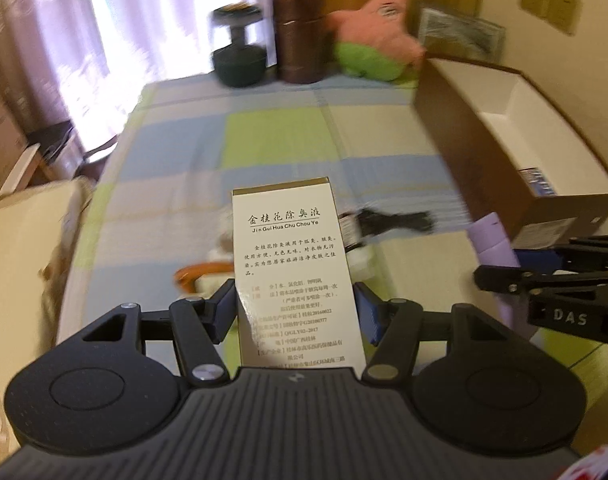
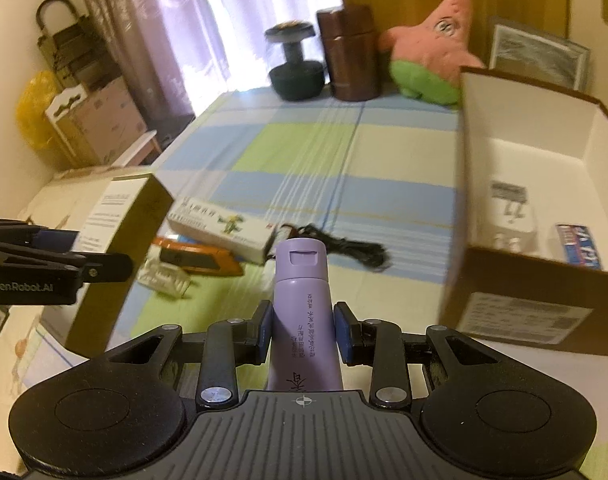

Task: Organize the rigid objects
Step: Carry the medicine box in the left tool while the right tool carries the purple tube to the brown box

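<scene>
Our left claw (image 1: pixel 296 312) grips a white printed carton (image 1: pixel 292 264); our right claw (image 2: pixel 302 328) grips a lilac plastic tube (image 2: pixel 302 300). The brown cardboard box (image 2: pixel 544 304) to the right holds few items; several lie ahead unsorted.

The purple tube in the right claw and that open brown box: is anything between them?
Nothing solid: in the right wrist view, only bare checked cloth separates the purple tube from the brown box. The black cable lies ahead, leftward.

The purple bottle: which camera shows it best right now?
The right wrist view: the purple bottle sits centred between the right gripper pads, cap and printed side visible. The left wrist view catches only a blurred sliver of it at its right side.
</scene>
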### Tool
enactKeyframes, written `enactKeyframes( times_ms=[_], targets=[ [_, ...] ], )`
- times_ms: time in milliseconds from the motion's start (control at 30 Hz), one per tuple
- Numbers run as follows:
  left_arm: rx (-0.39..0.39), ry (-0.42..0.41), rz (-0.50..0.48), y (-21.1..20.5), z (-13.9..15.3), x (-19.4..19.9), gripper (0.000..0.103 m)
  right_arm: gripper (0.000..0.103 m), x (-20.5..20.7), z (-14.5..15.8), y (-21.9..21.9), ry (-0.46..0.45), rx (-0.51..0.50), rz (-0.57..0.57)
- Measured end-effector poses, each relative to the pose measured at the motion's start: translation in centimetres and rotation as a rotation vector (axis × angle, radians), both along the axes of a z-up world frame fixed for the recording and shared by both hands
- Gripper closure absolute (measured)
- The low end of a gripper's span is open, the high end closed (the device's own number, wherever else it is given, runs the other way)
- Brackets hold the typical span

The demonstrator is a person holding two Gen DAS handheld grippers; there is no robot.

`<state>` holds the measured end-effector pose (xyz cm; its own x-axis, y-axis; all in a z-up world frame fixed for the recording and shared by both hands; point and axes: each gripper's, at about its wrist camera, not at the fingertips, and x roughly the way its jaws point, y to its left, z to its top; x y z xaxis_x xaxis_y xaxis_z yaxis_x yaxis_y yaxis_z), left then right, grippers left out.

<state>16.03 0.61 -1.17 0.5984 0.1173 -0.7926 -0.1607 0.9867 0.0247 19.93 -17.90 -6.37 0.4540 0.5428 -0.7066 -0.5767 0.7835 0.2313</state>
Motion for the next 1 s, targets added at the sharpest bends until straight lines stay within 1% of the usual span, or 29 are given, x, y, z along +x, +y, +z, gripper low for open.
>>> enactKeyframes(
  times_ms=[167,467,700,900,1000],
  targets=[
    [-0.006,-0.033,-0.109,-3.7,0.9,2.8,0.046,0.074,0.7,1.5,-2.7,-0.015,0.020,-0.055],
    [-0.030,-0.100,-0.257,-9.8,2.9,8.1,0.046,0.074,3.3,4.5,-8.9,-0.049,0.055,-0.179],
    [-0.054,-0.134,-0.321,-14.4,4.0,12.5,0.046,0.074,6.6,6.0,-13.5,-0.087,0.058,-0.255],
    [-0.067,-0.146,-0.358,-17.9,4.4,16.4,0.045,0.074,10.3,6.4,-16.3,-0.112,0.056,-0.288],
    [-0.082,-0.133,-0.367,-19.2,4.0,18.7,0.045,0.074,12.4,6.1,-17.2,-0.117,0.040,-0.299]
  ],
)
